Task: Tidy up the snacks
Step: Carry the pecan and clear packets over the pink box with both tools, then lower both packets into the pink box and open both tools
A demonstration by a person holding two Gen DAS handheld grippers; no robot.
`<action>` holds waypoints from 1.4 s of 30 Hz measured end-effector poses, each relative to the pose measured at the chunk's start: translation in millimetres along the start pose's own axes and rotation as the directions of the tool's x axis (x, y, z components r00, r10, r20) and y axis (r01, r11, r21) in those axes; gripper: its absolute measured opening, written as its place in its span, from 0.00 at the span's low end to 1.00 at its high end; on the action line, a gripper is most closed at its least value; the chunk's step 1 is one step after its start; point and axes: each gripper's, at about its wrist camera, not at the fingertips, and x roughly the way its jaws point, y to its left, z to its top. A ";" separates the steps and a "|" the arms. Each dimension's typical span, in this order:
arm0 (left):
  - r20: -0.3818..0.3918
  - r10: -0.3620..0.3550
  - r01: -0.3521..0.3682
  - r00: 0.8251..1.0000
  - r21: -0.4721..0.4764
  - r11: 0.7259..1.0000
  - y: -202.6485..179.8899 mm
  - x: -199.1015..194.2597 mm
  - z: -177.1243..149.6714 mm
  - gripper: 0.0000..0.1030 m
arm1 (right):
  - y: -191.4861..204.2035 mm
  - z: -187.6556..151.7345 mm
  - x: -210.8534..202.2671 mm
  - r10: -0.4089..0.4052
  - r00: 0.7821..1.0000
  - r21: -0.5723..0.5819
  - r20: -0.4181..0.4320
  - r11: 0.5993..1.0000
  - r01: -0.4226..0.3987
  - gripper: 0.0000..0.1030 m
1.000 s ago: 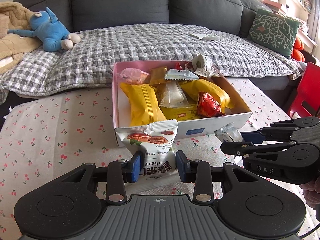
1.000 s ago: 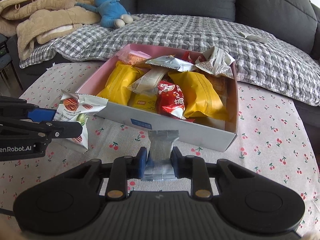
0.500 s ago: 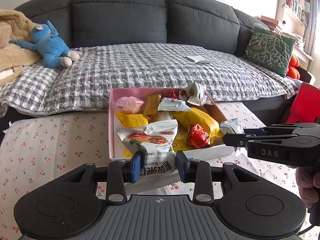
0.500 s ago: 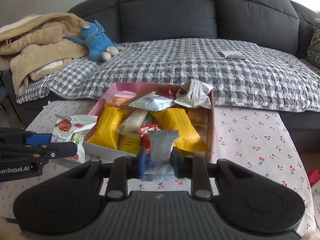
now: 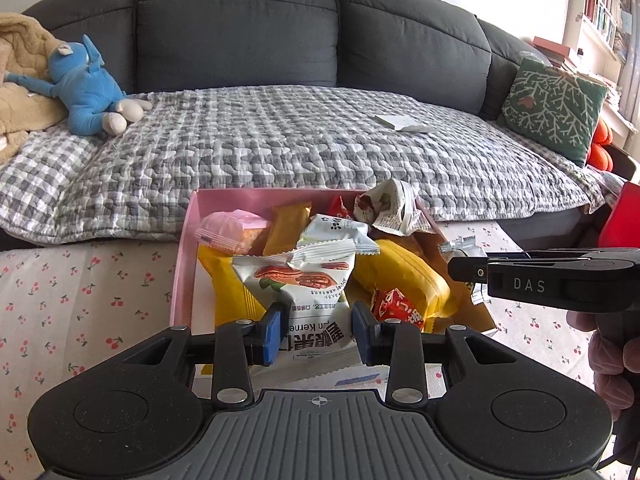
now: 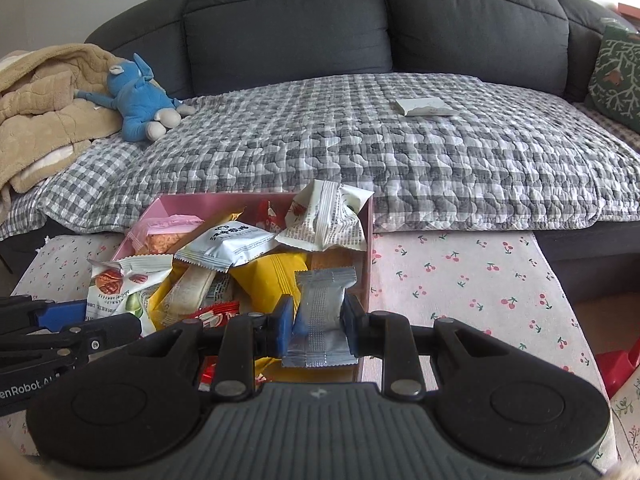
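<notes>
Roughly, per field:
left gripper (image 5: 315,334): we see its fingers pinching the pecan packet (image 5: 308,284), held up over the near end of the pink box (image 5: 185,248).
right gripper (image 6: 316,320): fingers pinching the silver packet (image 6: 322,304), held above the box's near right corner.
box contents: we count yellow packs, a red candy wrapper (image 5: 396,304), a pink wafer pack (image 5: 230,230), a white sachet and a crumpled newsprint-pattern wrapper (image 6: 328,216), all piled loosely, none sorted.
surface: cherry-print cloth (image 6: 460,272); we see no loose snacks left on it in either view.
progress: we judge it late stage; the two held packets look like the last ones out of the box.
left to do: drop both packets in; maybe tidy the pile.
</notes>
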 end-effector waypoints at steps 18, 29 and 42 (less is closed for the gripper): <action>0.087 0.005 -0.005 0.996 0.002 1.000 2.3 22.5 3.0 0.33 | -3.8 12.5 34.5 -0.030 1.000 0.039 -0.007 0.999 0.030 0.24; 0.061 -0.010 0.008 0.998 0.022 1.000 -2.5 26.2 4.3 0.51 | -1.7 15.0 23.8 -0.024 0.999 0.056 0.022 0.998 0.023 0.58; 0.016 0.016 -0.017 1.000 0.046 0.999 -11.1 -17.5 -4.2 0.82 | -5.5 -2.2 -21.5 -0.022 1.000 0.076 0.006 0.997 0.021 0.78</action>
